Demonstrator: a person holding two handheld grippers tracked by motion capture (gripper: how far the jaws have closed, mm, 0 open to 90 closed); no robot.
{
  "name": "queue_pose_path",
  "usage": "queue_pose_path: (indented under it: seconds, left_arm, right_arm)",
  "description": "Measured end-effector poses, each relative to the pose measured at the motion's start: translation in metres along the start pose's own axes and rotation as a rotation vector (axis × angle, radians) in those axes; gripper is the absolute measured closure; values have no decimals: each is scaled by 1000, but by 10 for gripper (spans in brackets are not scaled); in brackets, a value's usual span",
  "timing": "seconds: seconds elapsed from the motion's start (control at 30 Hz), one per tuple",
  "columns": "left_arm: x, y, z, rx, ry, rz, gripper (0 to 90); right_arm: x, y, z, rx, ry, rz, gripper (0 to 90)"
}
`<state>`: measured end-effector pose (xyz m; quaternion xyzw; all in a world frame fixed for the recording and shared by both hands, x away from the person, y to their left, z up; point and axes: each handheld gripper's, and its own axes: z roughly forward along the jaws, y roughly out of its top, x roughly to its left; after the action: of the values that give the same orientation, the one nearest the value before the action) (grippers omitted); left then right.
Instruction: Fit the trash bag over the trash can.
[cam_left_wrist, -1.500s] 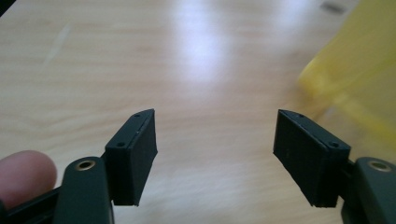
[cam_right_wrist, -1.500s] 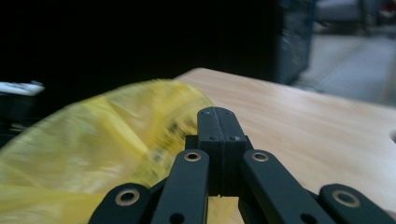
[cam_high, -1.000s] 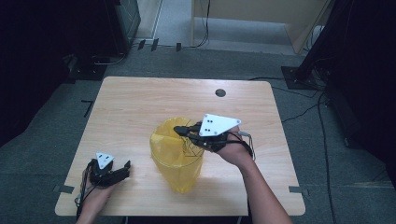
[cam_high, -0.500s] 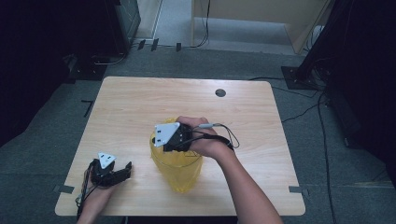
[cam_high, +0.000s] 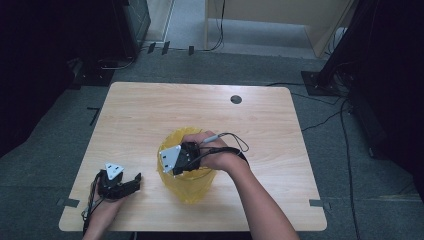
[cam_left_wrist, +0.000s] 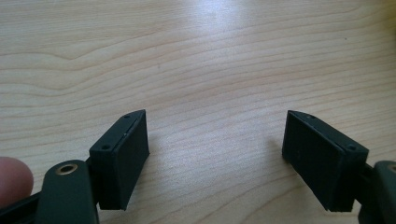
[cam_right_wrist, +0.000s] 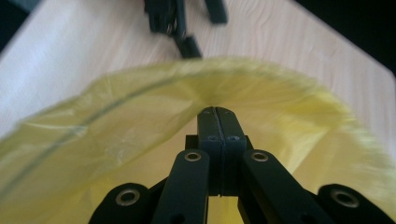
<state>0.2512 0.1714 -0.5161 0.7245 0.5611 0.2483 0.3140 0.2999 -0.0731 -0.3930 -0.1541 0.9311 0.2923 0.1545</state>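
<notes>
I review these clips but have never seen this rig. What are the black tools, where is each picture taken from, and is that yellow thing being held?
A person holds a two-jaw hand-held gripper in each hand at a wooden table. One picture looks down from above; the other two come from cameras riding on each gripper. The left hand-held gripper rests near the table's corner, jaws wide open over bare wood. The right hand-held gripper has its jaws shut at the rim of a yellow plastic bag standing mid-table; whether film is pinched between them I cannot tell.
</notes>
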Motion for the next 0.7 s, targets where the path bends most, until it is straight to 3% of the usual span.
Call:
queue_pose_path:
  seconds: [0.13,0.23,0.3,0.37,0.43,0.5,0.63,0.7]
  left_arm:
    - [0,0,0,2,2,-1,223]
    - [0,0,0,0,3,-1,224]
    - [0,0,0,0,3,-2,224]
    - [-1,0,0,0,3,-2,224]
    - [-1,0,0,0,3,-3,224]
    - [-1,0,0,0,3,-4,224]
    - [-1,1,1,0,4,-5,223]
    - [-1,1,1,-3,3,-8,224]
  right_arm:
    - [-8,-2,-18,-79,-59,60,900]
    - [-15,-3,-18,-42,-148,120,900]
    - [-17,-2,-13,-9,-172,144,900]
    - [-15,1,-6,8,-152,122,900]
    - [-10,4,3,44,-124,70,900]
    - [-6,5,7,45,-84,30,900]
    - [-2,3,3,-15,21,-26,900]
    - [-1,1,0,-31,40,-37,900]
